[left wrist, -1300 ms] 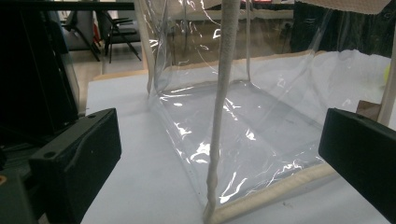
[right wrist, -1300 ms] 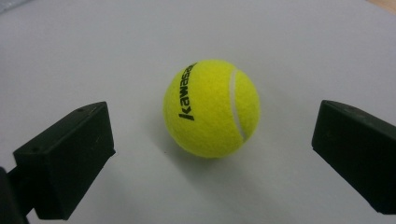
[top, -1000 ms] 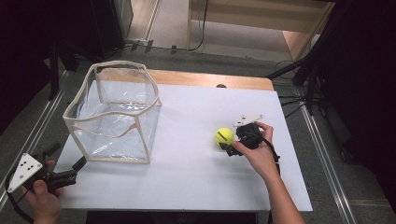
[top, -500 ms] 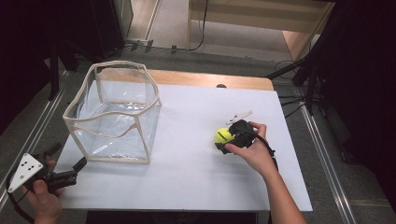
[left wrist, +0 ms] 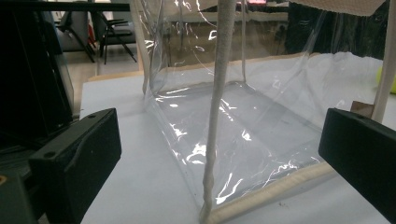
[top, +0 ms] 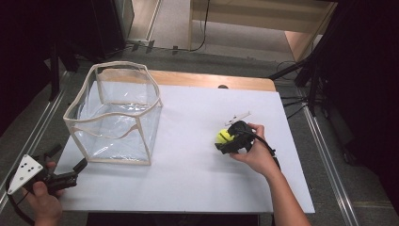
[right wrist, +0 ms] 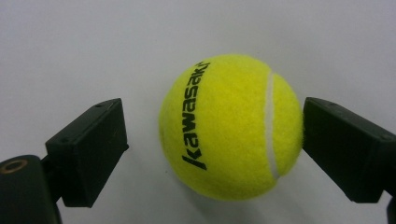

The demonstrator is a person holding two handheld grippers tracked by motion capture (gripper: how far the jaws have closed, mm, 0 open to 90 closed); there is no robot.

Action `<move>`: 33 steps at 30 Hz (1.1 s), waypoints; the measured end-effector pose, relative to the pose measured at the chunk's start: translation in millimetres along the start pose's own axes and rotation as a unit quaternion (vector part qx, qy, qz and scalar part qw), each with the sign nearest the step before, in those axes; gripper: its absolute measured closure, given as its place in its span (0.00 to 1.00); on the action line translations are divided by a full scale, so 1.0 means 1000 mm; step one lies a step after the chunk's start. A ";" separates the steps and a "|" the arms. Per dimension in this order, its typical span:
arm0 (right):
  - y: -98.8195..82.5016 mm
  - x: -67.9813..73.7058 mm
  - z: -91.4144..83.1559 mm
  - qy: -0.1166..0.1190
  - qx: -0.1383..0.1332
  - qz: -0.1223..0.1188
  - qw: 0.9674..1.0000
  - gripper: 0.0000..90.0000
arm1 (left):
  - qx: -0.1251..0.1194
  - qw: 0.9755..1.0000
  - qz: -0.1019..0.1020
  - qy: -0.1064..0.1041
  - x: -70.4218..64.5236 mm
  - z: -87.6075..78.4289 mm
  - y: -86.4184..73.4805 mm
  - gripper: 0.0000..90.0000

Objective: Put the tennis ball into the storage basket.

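Observation:
A yellow tennis ball (top: 224, 135) (right wrist: 231, 126) lies on the white table (top: 188, 183), right of centre. My right gripper (top: 227, 142) (right wrist: 215, 128) straddles it. Its jaws have just been closing with the ball between them. In the right gripper view a gap still shows at the left jaw, while the right jaw sits at the ball's edge. A clear plastic bag with cream trim (top: 113, 117) (left wrist: 224, 116) stands open-topped at the left. My left gripper (top: 70, 157) (left wrist: 219, 135) rests open at the table's front left corner, pointing at the bag's near corner.
A wooden strip (top: 211, 81) runs along the table's far edge. Metal rails (top: 324, 155) flank both sides. Bare white surface lies between the bag and the ball.
The right gripper has slid left so its jaws now bracket the ball, and they have narrowed. The left hand and the bag have not moved.

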State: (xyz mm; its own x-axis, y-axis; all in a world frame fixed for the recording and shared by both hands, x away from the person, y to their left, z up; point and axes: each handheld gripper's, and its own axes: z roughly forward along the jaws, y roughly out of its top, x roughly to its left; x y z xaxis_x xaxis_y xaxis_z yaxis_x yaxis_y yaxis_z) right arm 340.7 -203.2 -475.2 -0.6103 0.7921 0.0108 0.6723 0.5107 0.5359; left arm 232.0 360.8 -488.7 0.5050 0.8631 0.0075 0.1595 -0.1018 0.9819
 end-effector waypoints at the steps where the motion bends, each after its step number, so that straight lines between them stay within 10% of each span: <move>1: 0.001 -0.001 0.001 -0.005 -0.001 0.005 1.000 0.08 | 0.000 1.000 0.000 0.000 0.000 0.000 0.000 0.00; 11: 0.003 -0.002 0.008 -0.019 0.009 0.023 1.000 0.25 | 0.001 1.000 0.001 -0.001 0.000 0.000 0.000 0.00; 33: 0.011 0.004 0.028 -0.013 0.020 0.031 0.999 0.26 | 0.001 1.000 0.001 -0.002 0.000 0.000 0.000 0.00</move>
State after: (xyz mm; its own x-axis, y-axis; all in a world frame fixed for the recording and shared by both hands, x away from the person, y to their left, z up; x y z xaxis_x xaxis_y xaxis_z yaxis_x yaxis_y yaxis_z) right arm 357.4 -185.5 -492.9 -0.5570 0.8302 0.0212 0.7251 0.4737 0.4999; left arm 231.8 361.0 -488.7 0.5093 0.8606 0.0091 0.1596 -0.1048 0.9816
